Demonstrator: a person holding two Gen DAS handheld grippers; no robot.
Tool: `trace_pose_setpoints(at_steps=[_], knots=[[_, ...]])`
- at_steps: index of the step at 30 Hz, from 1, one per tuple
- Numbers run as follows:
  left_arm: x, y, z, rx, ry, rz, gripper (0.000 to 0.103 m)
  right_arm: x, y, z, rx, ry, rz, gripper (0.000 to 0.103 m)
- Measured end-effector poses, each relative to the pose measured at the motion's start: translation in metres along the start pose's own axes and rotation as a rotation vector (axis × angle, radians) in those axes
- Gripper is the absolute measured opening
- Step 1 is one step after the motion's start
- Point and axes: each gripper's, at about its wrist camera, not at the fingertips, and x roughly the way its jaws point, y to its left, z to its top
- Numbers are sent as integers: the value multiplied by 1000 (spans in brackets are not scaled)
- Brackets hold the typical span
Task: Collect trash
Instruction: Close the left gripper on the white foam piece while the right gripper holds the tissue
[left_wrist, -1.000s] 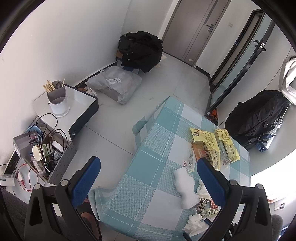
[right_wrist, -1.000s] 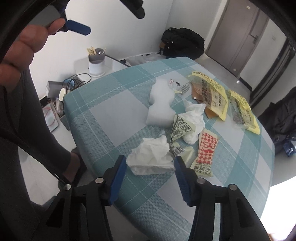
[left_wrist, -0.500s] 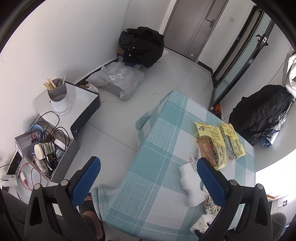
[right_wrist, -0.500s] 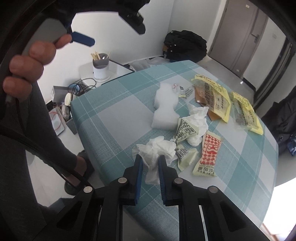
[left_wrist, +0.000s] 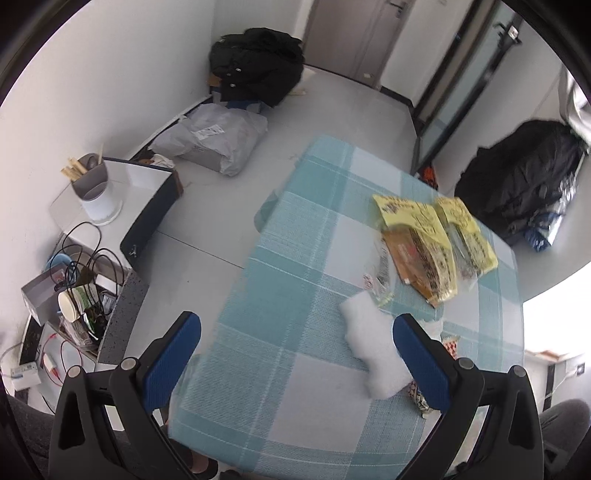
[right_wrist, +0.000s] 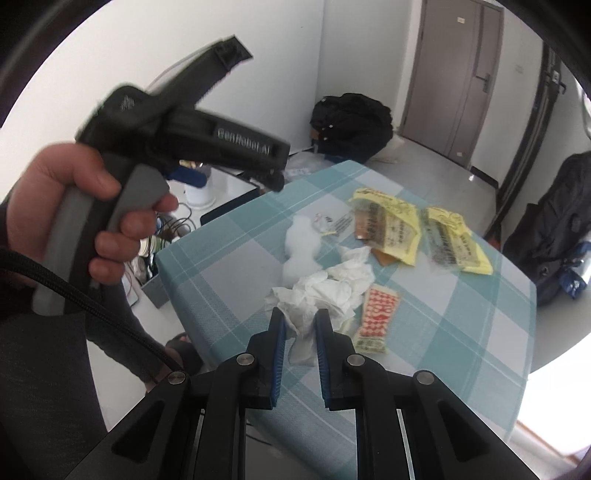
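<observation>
The body of the left gripper (right_wrist: 199, 177) reads "GenRobot.AI"; print on the wrappers is too small to read. The right gripper (right_wrist: 299, 325) pinches a crumpled white tissue (right_wrist: 321, 295) between its blue pads, above the near part of a table with a teal-and-white checked tablecloth (right_wrist: 443, 332). The left gripper (left_wrist: 295, 354), gripped by a hand (right_wrist: 92, 214), stands wide apart and empty. On the cloth lie two yellow packets (right_wrist: 391, 229), one red-and-white sachet (right_wrist: 378, 317), one white foam piece (right_wrist: 301, 247) and a small clear wrapper (right_wrist: 332, 223). The room has a grey floor (left_wrist: 332, 103), white walls, a grey door (right_wrist: 458, 74) and two black bags (left_wrist: 258, 66).
</observation>
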Motion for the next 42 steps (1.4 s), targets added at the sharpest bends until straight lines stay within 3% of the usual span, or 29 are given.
trace_pose_setpoints(at_steps=[8, 13, 19, 22, 25, 33, 37, 42], knots=[[26, -37, -11, 155, 79, 107, 102, -15, -36, -11, 118, -16, -31, 15], [36, -43, -14, 165, 121, 173, 102, -25, -45, -20, 132, -31, -48, 15], [39, -48, -15, 177, 120, 217, 101, -31, -52, -29, 147, -25, -59, 15], [44, -49, -17, 175, 152, 244, 89, -33, -55, -32, 158, -22, -64, 15], [44, -46, -17, 146, 169, 219, 85, -34, -55, -32, 171, -19, -63, 15], [42, -52, -19, 165, 178, 184, 59, -34, -51, -32, 147, -17, -83, 15], [38, -54, -21, 183, 181, 169, 35, -31, -52, -33, 149, -5, -92, 15], [36, -50, -21, 176, 189, 163, 34, -29, -52, -33, 154, 3, -100, 15]])
